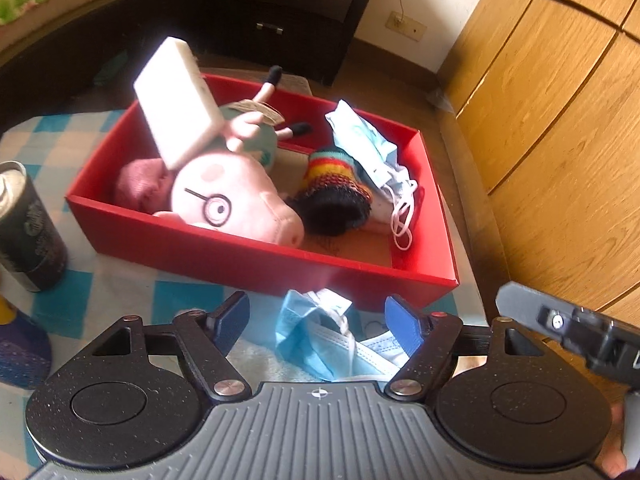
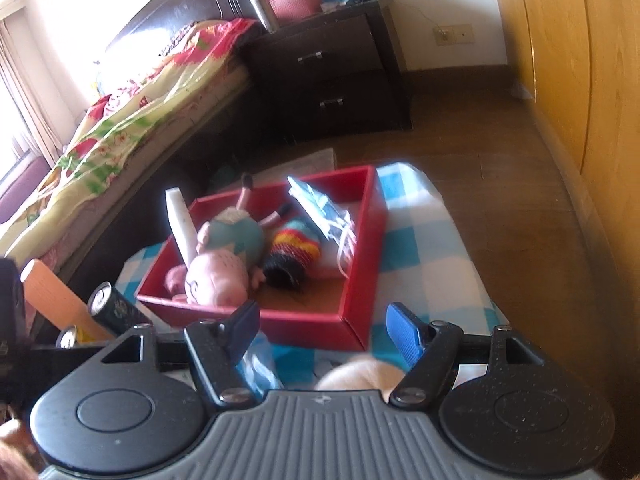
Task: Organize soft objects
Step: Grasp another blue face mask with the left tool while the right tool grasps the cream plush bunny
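Observation:
A red box (image 1: 248, 258) (image 2: 362, 280) sits on a blue-checked cloth (image 1: 52, 144) (image 2: 424, 248). Inside lie a pink pig plush (image 1: 240, 200) (image 2: 218, 272), a striped knitted piece (image 1: 332, 184) (image 2: 296, 252), a pink knit item (image 1: 138, 186), blue face masks (image 1: 368, 140) (image 2: 320, 204) and a tilted white block (image 1: 180, 100) (image 2: 180, 220). My left gripper (image 1: 318, 320) is open, low over a crumpled blue mask (image 1: 316, 336) in front of the box. My right gripper (image 2: 324, 326) is open and empty, above a pale soft thing (image 2: 360, 374) and the blue mask (image 2: 260, 368).
A dark can (image 1: 28, 232) (image 2: 116, 308) stands left of the box. A wooden block (image 2: 52, 300) and a second can (image 2: 66, 336) are at left. A bed (image 2: 120, 120), dark nightstand (image 2: 332, 68) and wooden wardrobe (image 1: 540, 100) surround the table. The right gripper's body (image 1: 580, 332) shows at right.

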Demonstrator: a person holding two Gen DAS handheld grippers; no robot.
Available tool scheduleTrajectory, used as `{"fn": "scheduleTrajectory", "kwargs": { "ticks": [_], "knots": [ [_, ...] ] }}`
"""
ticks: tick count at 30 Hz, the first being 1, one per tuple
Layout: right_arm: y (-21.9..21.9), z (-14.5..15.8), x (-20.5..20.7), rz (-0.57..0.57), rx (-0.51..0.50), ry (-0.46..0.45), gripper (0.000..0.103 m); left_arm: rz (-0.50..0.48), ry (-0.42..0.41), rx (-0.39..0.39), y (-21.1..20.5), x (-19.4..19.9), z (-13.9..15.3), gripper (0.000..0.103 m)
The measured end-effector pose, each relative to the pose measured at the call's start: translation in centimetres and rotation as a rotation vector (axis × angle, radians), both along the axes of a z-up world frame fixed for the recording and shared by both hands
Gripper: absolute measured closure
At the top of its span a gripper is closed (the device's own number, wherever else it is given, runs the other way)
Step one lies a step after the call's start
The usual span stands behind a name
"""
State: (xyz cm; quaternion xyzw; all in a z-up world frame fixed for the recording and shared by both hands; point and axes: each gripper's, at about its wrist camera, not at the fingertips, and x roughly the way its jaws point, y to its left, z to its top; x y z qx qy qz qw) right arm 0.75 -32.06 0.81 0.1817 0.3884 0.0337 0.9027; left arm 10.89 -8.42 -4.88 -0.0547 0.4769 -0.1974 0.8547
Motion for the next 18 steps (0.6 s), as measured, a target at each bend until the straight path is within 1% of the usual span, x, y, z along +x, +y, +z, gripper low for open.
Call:
{"fn": "scheduleTrajectory", "kwargs": {
  "ticks": [6, 11, 12, 13, 14, 15, 16, 18],
  "knots": [
    [-0.3, -0.7, -0.3, 0.000, 0.008, 0.041, 0.054, -0.011, -0.001, 0.051, -1.3, 0.3, -1.2, 0.028],
    [0.1, -1.4, -0.4, 0.021, -0.021, 0.066, 0.054, -0.033, 0.019, 0.081, -2.7, 0.6, -2.6, 0.028],
    [0.0, -1.6, -0.4, 0.017, -0.026, 0.074, 0.054, -0.039, 0.017, 0.088, -3.0, 0.5, -2.9, 0.031],
    [-0.2, -1.7, -0.4, 0.010, -0.028, 0.079, 0.054, -0.044, 0.019, 0.094, -3.3, 0.4, -3.1, 0.040],
    [-0.4, -1.9, -0.4, 0.002, -0.030, 0.086, 0.054, -0.048, 0.030, 0.097, -3.5, 0.3, -3.3, 0.044],
    [-0.6, -2.0, -0.3, -0.004, -0.034, 0.097, 0.054, -0.055, 0.043, 0.094, -3.6, 0.3, -3.5, 0.052],
    [-0.7, -2.2, -0.3, -0.009, -0.036, 0.106, 0.054, -0.057, 0.051, 0.096, -3.6, 0.3, -3.7, 0.066],
    [-0.9, -2.4, -0.3, -0.012, -0.043, 0.121, 0.054, -0.050, 0.050, 0.105, -3.5, 0.1, -3.8, 0.073]
  ]
}}
